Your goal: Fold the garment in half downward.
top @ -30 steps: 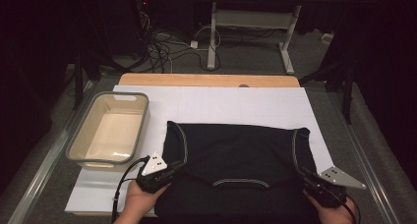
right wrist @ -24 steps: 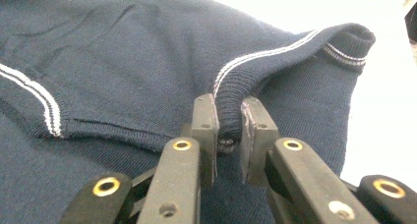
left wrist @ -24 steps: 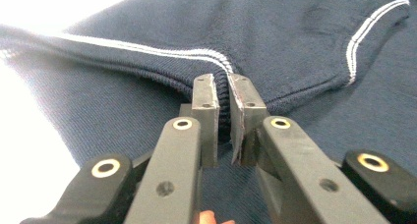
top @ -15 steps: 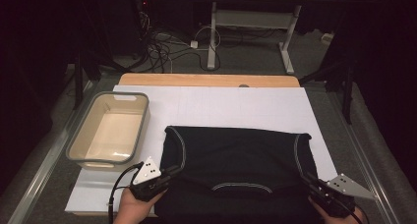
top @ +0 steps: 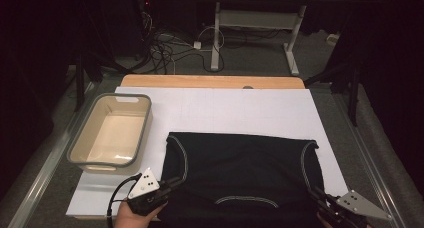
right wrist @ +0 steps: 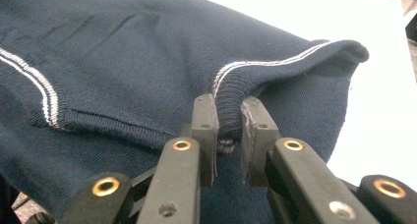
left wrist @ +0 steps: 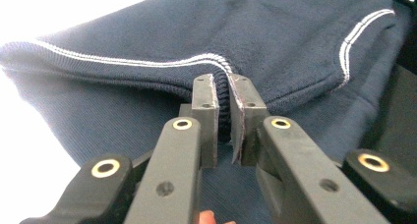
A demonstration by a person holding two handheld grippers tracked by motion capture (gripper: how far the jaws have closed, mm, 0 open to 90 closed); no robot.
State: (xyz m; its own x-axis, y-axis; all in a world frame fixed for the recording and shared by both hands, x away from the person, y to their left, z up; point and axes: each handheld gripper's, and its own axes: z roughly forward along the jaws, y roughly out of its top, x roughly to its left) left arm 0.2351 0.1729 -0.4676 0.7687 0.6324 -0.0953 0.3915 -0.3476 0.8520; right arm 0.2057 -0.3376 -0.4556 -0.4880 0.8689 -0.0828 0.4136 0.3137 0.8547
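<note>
Shirt (top: 242, 180), dark navy with white stitching, lies spread flat on the white sheet (top: 215, 110) covering the worktop (top: 212, 81), stretched between the two claws at the near edge. Left claw (top: 172, 180) is pinched nearly shut on a ribbed, white-trimmed fold of the shirt; in the left gripper view its pads (left wrist: 204, 94) squeeze the bunched edge, and the cloth fans away ahead of it. Right claw (top: 315, 194) is closed the same way on the opposite shoulder; in the right gripper view the ribbed trim sits clamped between its pads (right wrist: 204, 113), with the shirt running off to its left and bare sheet to its right. A grey-rimmed tub (top: 85, 160) stands on the sheet beyond and outside the left claw, near it but apart from the shirt.
</note>
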